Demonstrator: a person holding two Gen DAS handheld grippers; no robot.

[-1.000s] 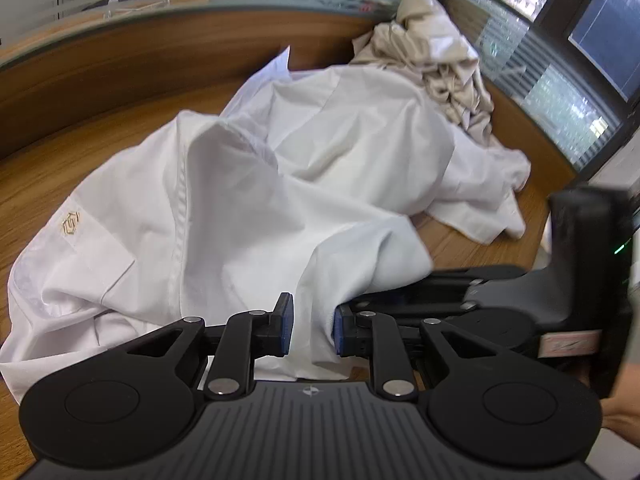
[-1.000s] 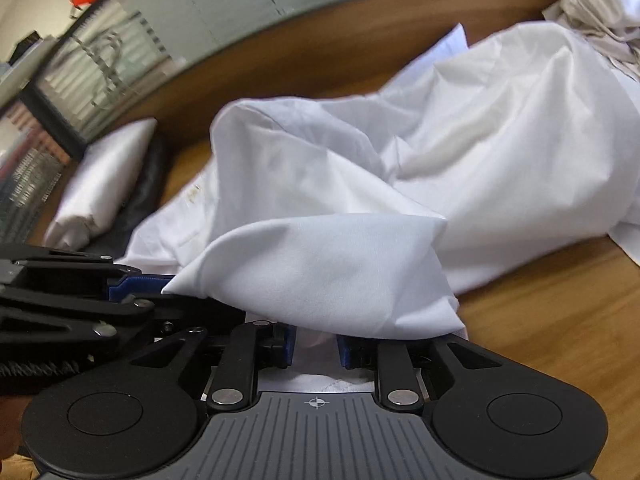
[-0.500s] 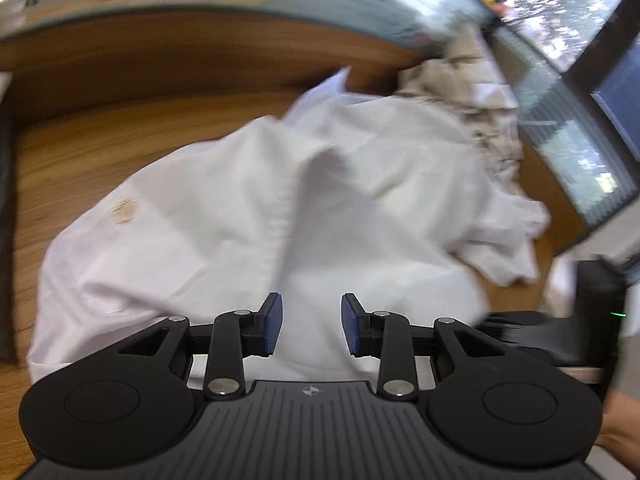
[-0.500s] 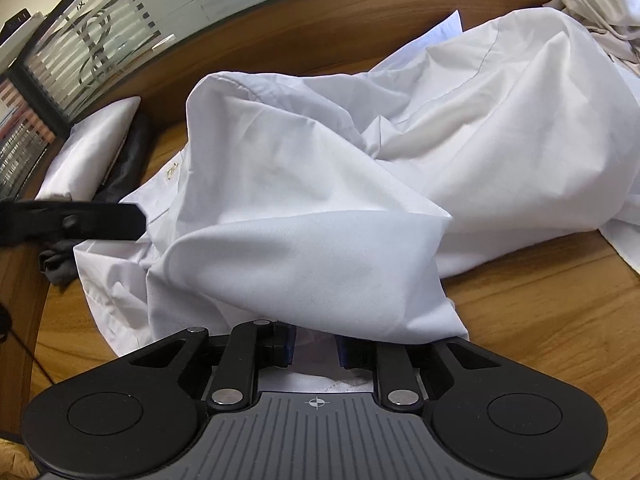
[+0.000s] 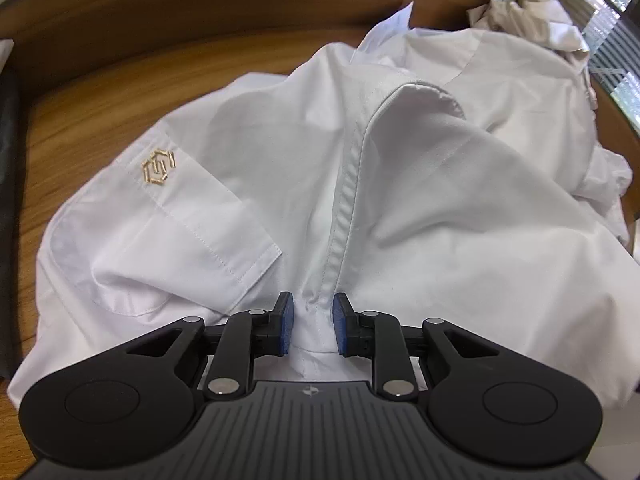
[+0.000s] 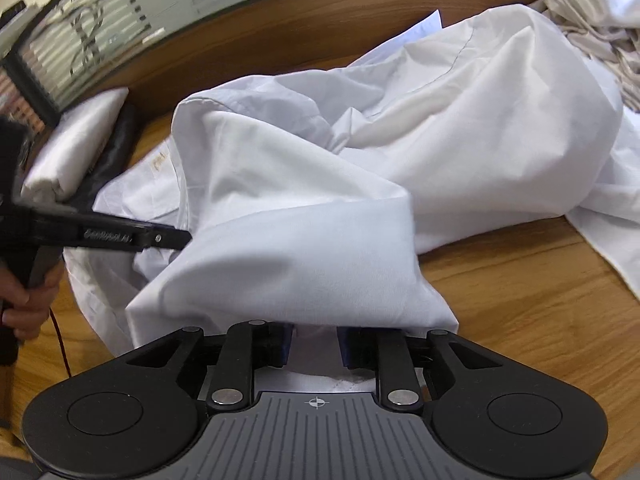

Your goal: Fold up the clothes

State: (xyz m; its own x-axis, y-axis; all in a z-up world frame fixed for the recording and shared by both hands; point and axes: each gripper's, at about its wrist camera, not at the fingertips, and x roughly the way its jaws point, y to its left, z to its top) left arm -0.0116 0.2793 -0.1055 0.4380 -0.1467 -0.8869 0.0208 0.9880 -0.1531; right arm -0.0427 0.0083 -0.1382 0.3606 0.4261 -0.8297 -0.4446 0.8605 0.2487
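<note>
White shirt (image 5: 360, 184) seam between pads of parted left gripper (image 5: 313, 322).

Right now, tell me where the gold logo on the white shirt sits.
In the left wrist view the gold logo sits left of centre on the white shirt, on its chest pocket, left of the stitched placket.

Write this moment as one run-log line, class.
left gripper: around white shirt seam | right gripper: around shirt edge | beige clothes: behind | table: wood
</note>
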